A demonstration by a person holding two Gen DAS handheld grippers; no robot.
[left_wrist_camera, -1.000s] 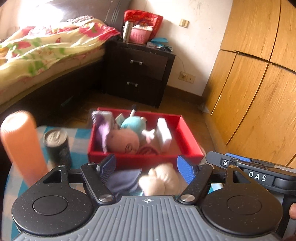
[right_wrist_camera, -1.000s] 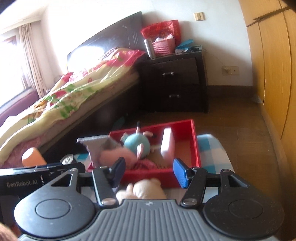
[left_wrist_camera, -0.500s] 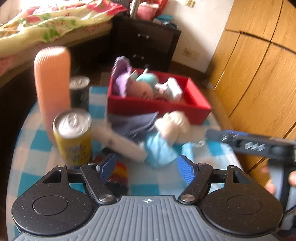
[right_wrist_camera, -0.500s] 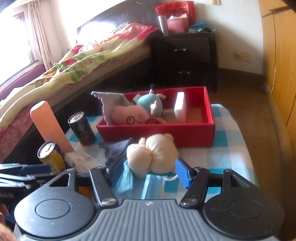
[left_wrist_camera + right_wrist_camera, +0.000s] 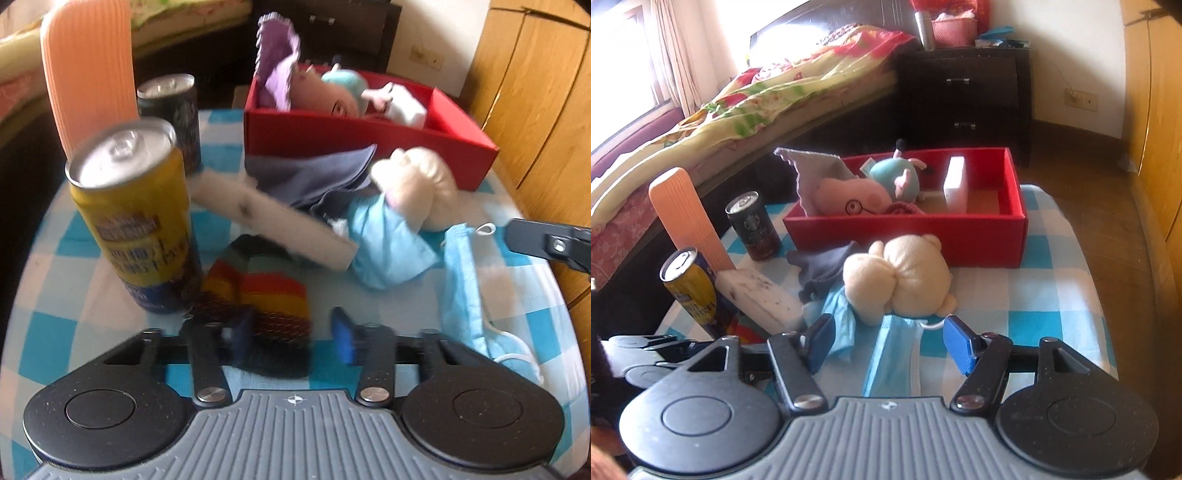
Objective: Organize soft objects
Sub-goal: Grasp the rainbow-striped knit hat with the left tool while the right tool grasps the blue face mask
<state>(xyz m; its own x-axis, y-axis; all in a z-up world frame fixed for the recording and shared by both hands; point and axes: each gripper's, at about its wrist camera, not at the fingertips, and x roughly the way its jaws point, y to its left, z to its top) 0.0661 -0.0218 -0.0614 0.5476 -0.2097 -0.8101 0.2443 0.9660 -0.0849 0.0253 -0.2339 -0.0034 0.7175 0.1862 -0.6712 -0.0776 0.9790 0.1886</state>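
striped knit sock point(image 5: 266, 295): between left gripper point(image 5: 291, 332) jaws, just closing, one pad not yet touching
right gripper point(image 5: 890, 343): spread over blue mask point(image 5: 894, 354)

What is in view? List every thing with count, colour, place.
box: one, red, table's far side.
toys: three; pink toy and teal toy in box, cream toy before it.
sponges: two, white; upright sponge in box, flat sponge on table.
cloths: three; grey-purple cloth at box's left end, grey cloth beside cream toy, blue cloth under it.
mask: one, blue, inside right gripper.
sock: one, striped, inside left gripper.
cans: two; yellow can, dark can, table's left.
cylinder: one, orange, by cans.
tablecloth: one, checked.
left gripper: jaws just closing, sock not gripped.
right gripper: jaws just opening.
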